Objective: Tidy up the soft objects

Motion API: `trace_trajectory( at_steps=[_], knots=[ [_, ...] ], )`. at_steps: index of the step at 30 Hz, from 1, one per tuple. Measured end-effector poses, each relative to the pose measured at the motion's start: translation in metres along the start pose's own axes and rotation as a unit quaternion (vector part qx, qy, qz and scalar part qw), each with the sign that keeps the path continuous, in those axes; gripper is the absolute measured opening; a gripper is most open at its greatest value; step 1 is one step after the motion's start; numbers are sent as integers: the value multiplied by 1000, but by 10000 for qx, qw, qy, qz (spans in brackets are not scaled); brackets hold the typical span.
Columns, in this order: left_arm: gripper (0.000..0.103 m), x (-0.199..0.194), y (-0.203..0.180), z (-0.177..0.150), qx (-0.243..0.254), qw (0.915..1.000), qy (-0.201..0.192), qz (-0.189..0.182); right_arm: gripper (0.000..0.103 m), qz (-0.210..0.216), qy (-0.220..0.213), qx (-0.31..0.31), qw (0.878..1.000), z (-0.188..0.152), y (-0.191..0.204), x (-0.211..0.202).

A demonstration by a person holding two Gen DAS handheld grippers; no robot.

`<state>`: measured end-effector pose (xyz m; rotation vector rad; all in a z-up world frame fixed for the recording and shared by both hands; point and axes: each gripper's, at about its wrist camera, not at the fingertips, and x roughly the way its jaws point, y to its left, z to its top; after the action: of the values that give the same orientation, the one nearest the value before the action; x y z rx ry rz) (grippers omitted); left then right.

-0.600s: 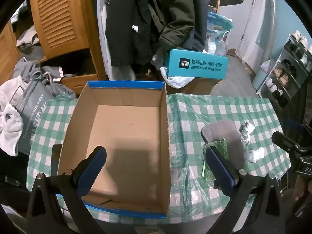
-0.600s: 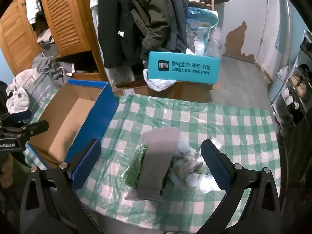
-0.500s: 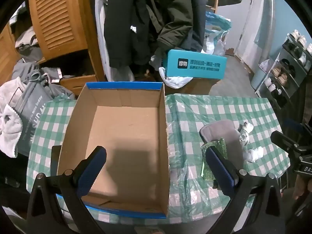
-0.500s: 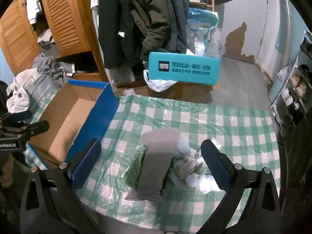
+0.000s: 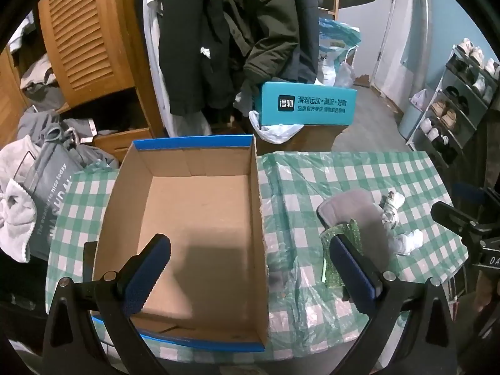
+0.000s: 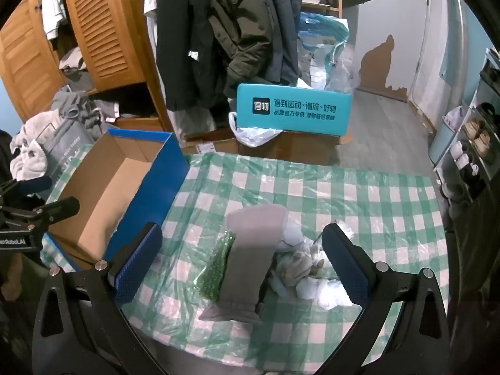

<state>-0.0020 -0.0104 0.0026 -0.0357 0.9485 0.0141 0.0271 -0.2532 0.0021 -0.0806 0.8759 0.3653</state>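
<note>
Right gripper [image 6: 240,262] hovering over grey sock [image 6: 250,256], jaws wide, empty. Left gripper [image 5: 250,272] likewise wide over box [image 5: 200,218]. Advice: descending straight, pinching sock mid-length, avoiding green bead pouch [image 6: 215,268].

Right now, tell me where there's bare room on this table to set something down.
The cardboard box holds nothing: its whole floor is free. Bare checked tablecloth runs beyond the pile, toward the far edge, and a narrower strip lies between the box's blue wall and the green mesh bag. Crowded: the grey sock with white socks bunched against it.
</note>
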Motion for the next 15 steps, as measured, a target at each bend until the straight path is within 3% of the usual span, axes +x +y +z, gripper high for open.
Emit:
trace_trajectory(
  at_steps=[15],
  knots=[
    [103, 1, 1, -2, -119, 9999, 13, -86, 101, 1, 6, 1, 10000, 0, 0, 0]
  ],
)
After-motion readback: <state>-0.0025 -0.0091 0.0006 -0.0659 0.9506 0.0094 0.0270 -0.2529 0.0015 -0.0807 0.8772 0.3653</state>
